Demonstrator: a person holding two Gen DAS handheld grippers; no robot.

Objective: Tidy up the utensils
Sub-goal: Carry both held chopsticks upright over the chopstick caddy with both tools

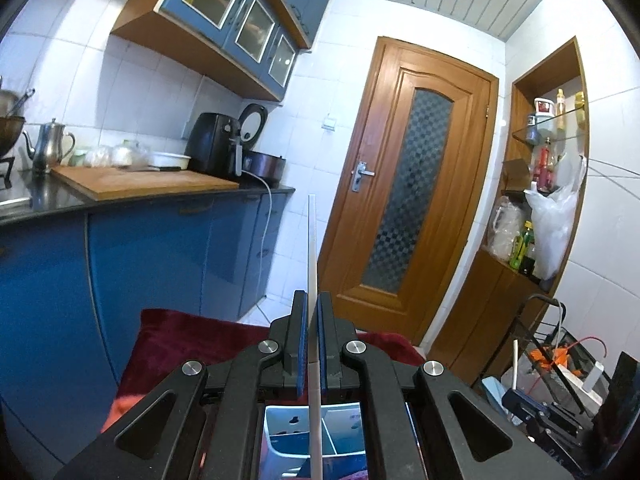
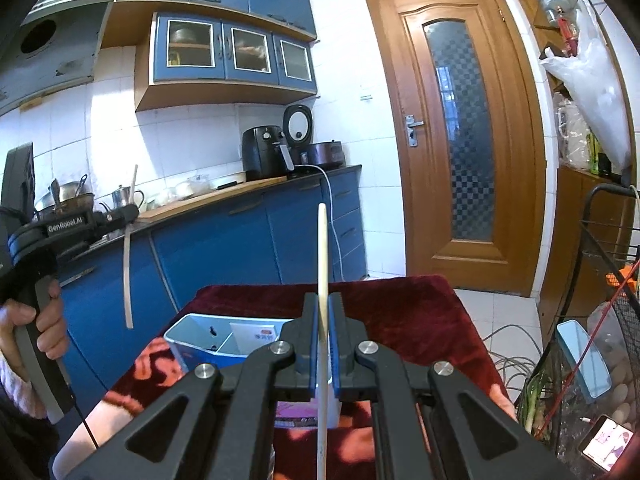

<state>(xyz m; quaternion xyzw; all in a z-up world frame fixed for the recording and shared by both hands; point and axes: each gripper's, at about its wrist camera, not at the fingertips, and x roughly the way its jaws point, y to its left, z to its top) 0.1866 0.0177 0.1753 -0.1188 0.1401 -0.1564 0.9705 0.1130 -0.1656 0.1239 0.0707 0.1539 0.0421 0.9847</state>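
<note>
My left gripper (image 1: 313, 298) is shut on a thin white chopstick (image 1: 311, 240). The stick runs upright between the blue pads, well past the fingertips. Directly beneath it stands a pale blue and white utensil holder (image 1: 280, 432) with divided compartments, on a dark red cloth (image 1: 180, 332). My right gripper (image 2: 323, 300) is shut on a cream chopstick (image 2: 322, 248), also upright, with the utensil holder (image 2: 200, 340) just ahead and to the left. In the right wrist view the left gripper (image 2: 129, 213) is raised at the far left, its white chopstick (image 2: 127, 276) hanging down, with a hand (image 2: 36, 320) on the grip.
The red cloth covers a small table (image 2: 400, 312). Blue cabinets and a counter (image 2: 240, 196) with appliances stand beyond it. A wooden door (image 2: 460, 132) is ahead. A black wire rack (image 2: 608, 280) with cables, a phone (image 2: 606, 442) and a blue mirror (image 2: 584, 360) stands at the right.
</note>
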